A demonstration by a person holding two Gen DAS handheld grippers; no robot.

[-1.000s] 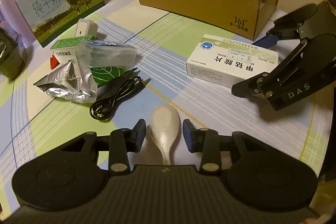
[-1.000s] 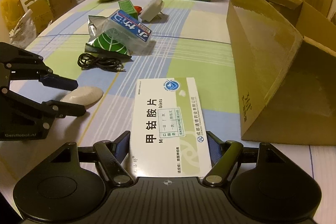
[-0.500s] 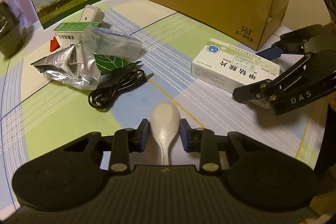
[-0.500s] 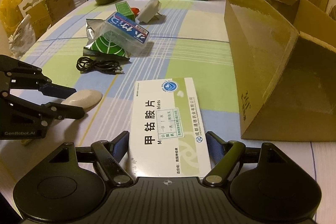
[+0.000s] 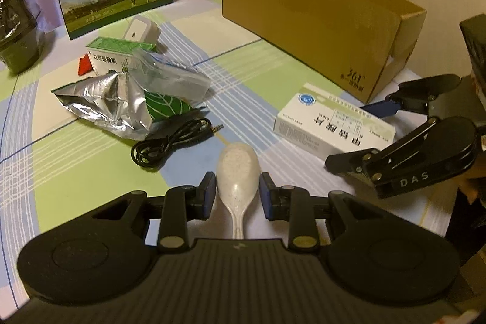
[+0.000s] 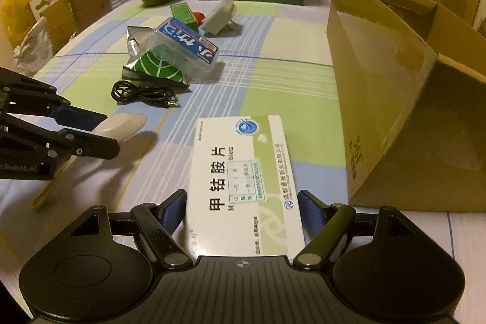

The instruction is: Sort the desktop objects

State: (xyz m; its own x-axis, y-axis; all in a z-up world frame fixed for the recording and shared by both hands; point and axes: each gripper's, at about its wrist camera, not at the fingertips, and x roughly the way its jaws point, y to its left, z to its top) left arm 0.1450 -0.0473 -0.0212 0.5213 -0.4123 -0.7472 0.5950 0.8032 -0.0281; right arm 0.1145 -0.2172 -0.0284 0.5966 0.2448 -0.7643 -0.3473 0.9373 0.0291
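Speckled plastic spoon (image 5: pixel 238 172) sits pinched between the left gripper (image 5: pixel 237 196) jaws; beside the spoon, the right gripper (image 6: pixel 243 210) jaws spread around the medicine box (image 6: pixel 243 181).

Black grippers (image 5: pixel 237 196) – blue pads (image 5: pixel 209 195), "DAS" mark

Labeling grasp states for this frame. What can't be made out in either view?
- Spoon handle end: left wrist view, hidden under the left gripper.
- Medicine box near end: right wrist view, under the right gripper; contact unclear.
- Cardboard box contents: walls block both views.
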